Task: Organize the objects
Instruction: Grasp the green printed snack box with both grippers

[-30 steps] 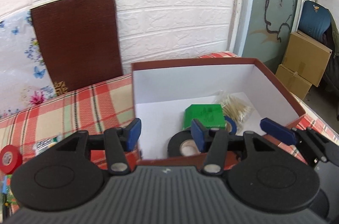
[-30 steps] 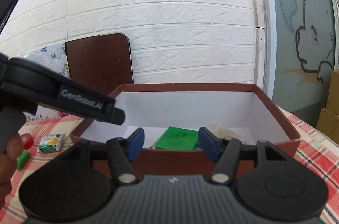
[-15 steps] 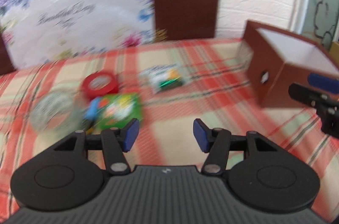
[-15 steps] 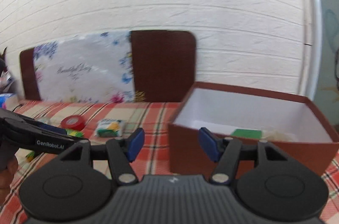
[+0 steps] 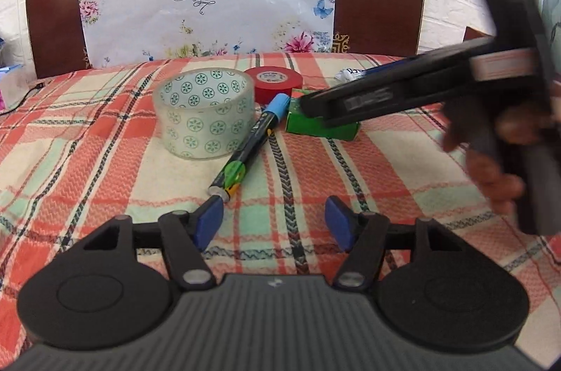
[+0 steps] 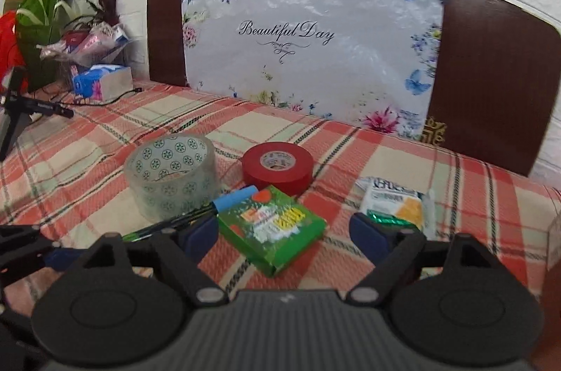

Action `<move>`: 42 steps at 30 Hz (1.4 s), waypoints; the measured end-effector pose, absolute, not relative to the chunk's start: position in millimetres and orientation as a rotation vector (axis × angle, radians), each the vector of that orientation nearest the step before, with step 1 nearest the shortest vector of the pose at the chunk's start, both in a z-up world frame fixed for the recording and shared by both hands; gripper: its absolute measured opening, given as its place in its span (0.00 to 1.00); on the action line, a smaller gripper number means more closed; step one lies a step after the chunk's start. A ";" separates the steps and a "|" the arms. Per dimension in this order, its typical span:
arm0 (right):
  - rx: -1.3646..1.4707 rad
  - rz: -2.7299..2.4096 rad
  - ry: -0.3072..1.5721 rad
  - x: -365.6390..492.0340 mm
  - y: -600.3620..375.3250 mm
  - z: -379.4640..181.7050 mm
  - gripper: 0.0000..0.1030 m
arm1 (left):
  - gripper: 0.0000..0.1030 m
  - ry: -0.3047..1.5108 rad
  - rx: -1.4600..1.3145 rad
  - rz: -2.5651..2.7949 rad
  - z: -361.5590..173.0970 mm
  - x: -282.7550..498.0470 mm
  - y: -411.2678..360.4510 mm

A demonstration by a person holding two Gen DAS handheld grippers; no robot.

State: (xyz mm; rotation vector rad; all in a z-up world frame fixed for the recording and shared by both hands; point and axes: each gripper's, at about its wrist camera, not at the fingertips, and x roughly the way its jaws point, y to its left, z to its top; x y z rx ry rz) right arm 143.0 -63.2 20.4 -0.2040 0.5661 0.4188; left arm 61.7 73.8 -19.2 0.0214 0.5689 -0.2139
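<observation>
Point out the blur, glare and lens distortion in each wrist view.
Left wrist view: the right gripper crossing on the right is motion-smeared, while the clear tape roll and marker are sharp; the headboard bows with fisheye. Right wrist view: the green box and snack packet are soft, the plastic headboard cover shows glare, and the brick lines curve.

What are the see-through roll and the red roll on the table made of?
The see-through roll looks like glossy clear plastic packing tape: the cloth shows through it, and it carries printed green rosettes. The red roll looks like matte vinyl tape on a labelled core, probably cardboard.
</observation>
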 end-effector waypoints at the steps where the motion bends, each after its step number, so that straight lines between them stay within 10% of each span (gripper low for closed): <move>1: -0.241 0.428 0.575 152.6 -54.8 15.8 0.84 | 0.64 0.566 0.004 -0.220 -20.6 58.7 78.0; 10: -0.294 0.421 0.657 143.7 -68.4 -2.4 0.63 | 0.67 0.564 -0.025 -0.233 -22.7 57.8 81.8; 32: -0.132 0.039 0.625 -56.2 -250.0 4.1 0.75 | 0.70 0.750 0.074 -0.838 23.8 55.9 -115.6; 42: -0.158 0.065 0.668 -30.8 -247.6 -1.2 0.46 | 0.50 0.862 0.117 -0.838 20.2 56.5 -152.2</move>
